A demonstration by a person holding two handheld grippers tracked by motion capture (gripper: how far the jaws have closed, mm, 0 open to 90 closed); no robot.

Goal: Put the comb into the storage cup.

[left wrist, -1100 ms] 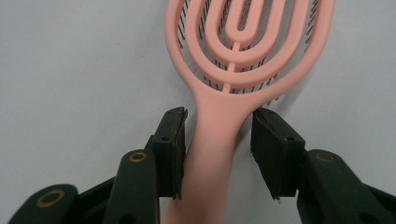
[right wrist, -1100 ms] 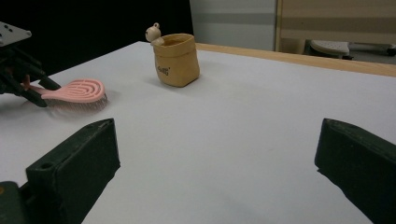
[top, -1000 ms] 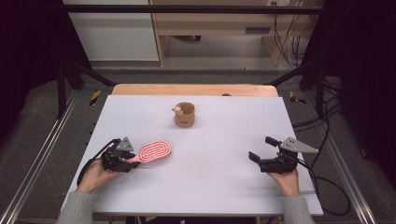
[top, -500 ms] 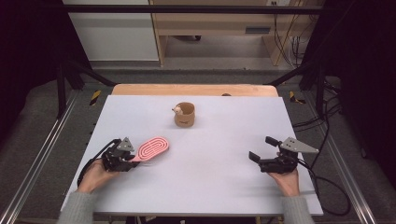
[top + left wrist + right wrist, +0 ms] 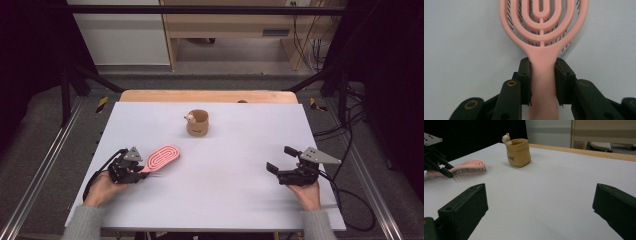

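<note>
A pink oval hairbrush (image 5: 162,156) lies bristles down on the white table at the left. My left gripper (image 5: 141,172) is shut on its handle. In the left gripper view both pads press the sides of the handle (image 5: 541,100), just below the brush head (image 5: 541,25). These jaws have just been closing on the handle. My right gripper (image 5: 281,159) rests at the right side of the table, open, with nothing between its jaws (image 5: 540,202). The right gripper view also shows the brush (image 5: 470,167) and the left gripper (image 5: 446,173) at the far left.
A small tan pouch-shaped holder (image 5: 198,123) with a little bear figure on its rim stands at the middle far part of the table (image 5: 225,200). A wooden strip (image 5: 210,96) runs along the far edge. Cables (image 5: 350,195) trail off the right side.
The left gripper's jaws have narrowed onto the brush handle. Both hands stay where they were, and the brush has barely shifted.
</note>
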